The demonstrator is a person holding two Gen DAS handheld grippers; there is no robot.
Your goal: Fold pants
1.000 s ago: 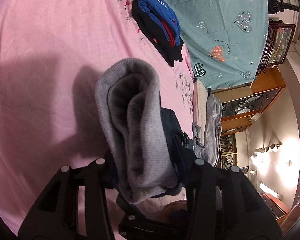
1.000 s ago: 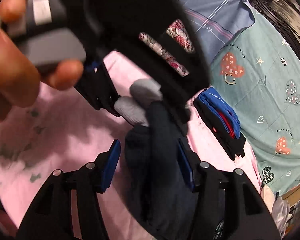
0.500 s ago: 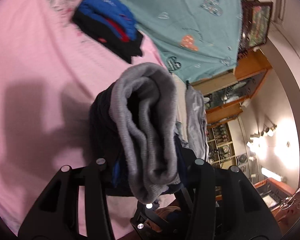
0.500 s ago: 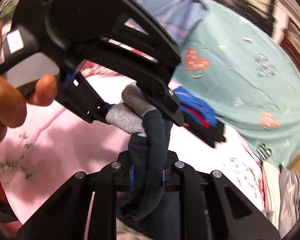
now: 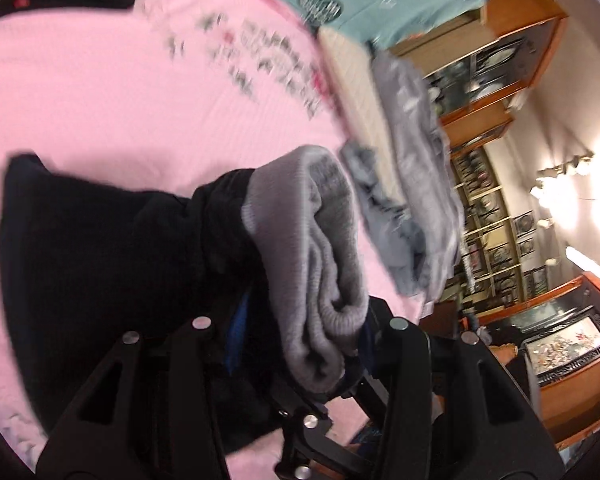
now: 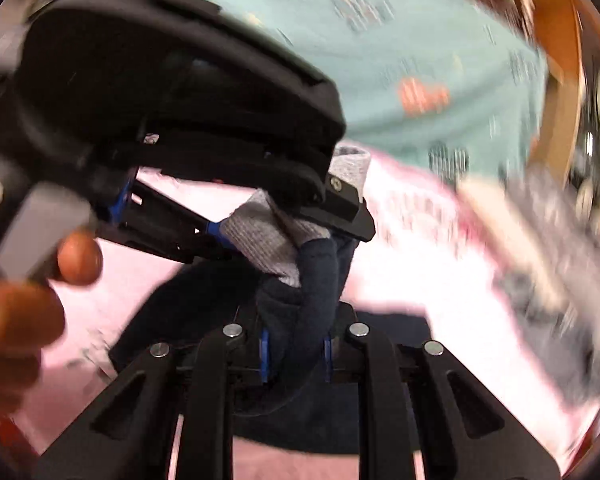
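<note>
My left claw point(image 5: 300, 344) pinches the grey cuff point(image 5: 316, 256) of the dark pants point(image 5: 100, 264) and my right claw point(image 6: 294, 354), just squeezed onto their navy fold, sits beside it, the rest trailing down onto the pink bed point(image 5: 100, 92).

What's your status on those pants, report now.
Left gripper clamped on the grey cuff. Right gripper, jaws just closed, pinching the dark pants. Pants lifted over the pink sheet. Nothing blocking.
</note>
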